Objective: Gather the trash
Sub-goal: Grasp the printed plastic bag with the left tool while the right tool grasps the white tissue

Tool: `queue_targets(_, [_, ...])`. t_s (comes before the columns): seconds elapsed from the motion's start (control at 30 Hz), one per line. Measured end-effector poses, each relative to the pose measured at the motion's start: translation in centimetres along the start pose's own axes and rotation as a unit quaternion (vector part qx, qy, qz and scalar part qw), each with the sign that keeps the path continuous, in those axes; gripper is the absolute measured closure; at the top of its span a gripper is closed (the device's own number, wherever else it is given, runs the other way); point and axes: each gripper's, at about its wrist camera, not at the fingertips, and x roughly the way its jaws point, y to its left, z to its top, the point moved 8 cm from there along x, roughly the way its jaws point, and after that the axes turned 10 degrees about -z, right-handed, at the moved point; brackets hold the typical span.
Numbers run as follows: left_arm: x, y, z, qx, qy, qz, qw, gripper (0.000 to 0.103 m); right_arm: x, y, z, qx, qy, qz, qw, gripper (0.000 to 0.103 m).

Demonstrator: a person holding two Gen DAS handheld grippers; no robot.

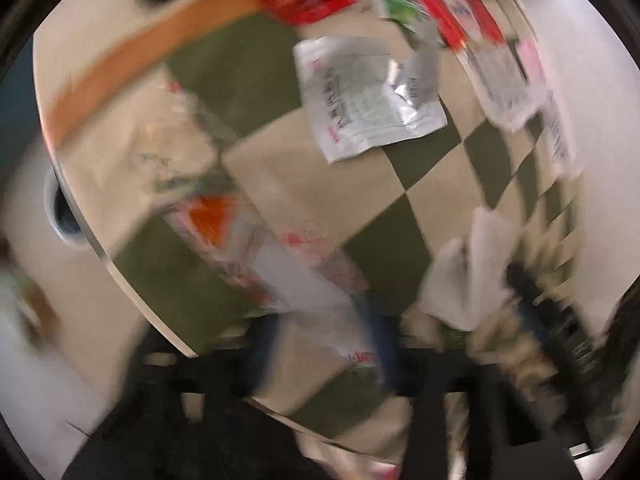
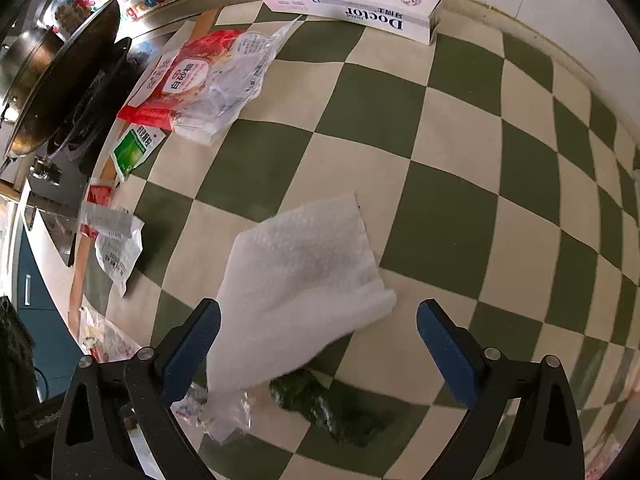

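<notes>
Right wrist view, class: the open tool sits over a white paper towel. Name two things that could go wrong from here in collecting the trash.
1. The paper towel overlaps a clear plastic scrap and hides part of a dark green wrapper; closing the right tool may grab several pieces or leave some behind.
2. The left wrist view is heavily blurred, so the left tool might miss or scatter the wrappers there.

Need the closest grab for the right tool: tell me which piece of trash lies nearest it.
The white paper towel: it lies between the open right tool's fingers, unlike the red wrapper and green sachet far off.
</notes>
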Motion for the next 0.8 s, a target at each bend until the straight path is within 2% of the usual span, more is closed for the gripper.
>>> queue_targets(0.03, [-0.1, -0.2, 0.1, 0.015, -0.003, 0.011, 0.9998, 0.088, 0.2, 0.0, 0.1, -0.003, 0.002, 0.003, 1.000, 0.008])
queue_targets(0.07, [-0.1, -0.3, 0.2, 0.035, -0.007, 0.027, 0.9990, 0.097, 0.4, 0.7, 0.3, -0.006, 0.003, 0.004, 1.000, 0.010])
queue_targets(0.2, [-0.6, -0.4, 1.0, 0.068, -0.025, 0.059, 0.9956, 0.099, 2.4, 2.8, 0.2, -0.033, 0.015, 0.006, 0.999, 0.023])
queue_targets(0.27, [-1.1, -0.5, 1.5, 0.082, -0.037, 0.071, 0.9934, 0.100, 3.4, 3.6, 0.0, -0.048, 0.022, 0.002, 0.999, 0.040])
queue_targets(0.3, [-1.6, -0.5, 1.8, 0.086, -0.042, 0.074, 0.9926, 0.100, 3.3, 3.8, 0.0, -0.057, 0.013, -0.009, 0.998, 0.042])
queue_targets(0.33, [-2.1, -0.7, 2.0, 0.089, -0.048, 0.075, 0.9921, 0.101, 3.1, 4.0, -0.1, -0.064, 0.004, -0.010, 0.998, 0.059])
queue_targets(0.37, [-2.8, -0.6, 2.2, 0.093, -0.056, 0.076, 0.9912, 0.101, 3.0, 4.2, -0.2, -0.069, 0.001, -0.010, 0.998, 0.083])
queue_targets(0.43, [-4.0, -0.8, 2.5, 0.100, -0.071, 0.079, 0.9893, 0.101, 2.6, 4.2, -0.2, -0.066, -0.004, -0.006, 0.998, 0.098])
queue_targets(0.5, [-5.8, -0.7, 2.8, 0.107, -0.087, 0.082, 0.9871, 0.101, 1.8, 4.4, -0.2, -0.062, -0.014, 0.004, 0.998, 0.102])
queue_targets(0.73, [-11.4, 0.2, 3.9, 0.124, -0.138, 0.096, 0.9778, 0.102, -1.7, 6.4, -0.6, -0.056, -0.028, 0.054, 0.997, 0.102])
queue_targets(0.8, [-12.4, 0.5, 4.9, 0.131, -0.154, 0.110, 0.9732, 0.102, -1.6, 7.7, -0.4, -0.068, -0.016, 0.056, 0.996, 0.091])
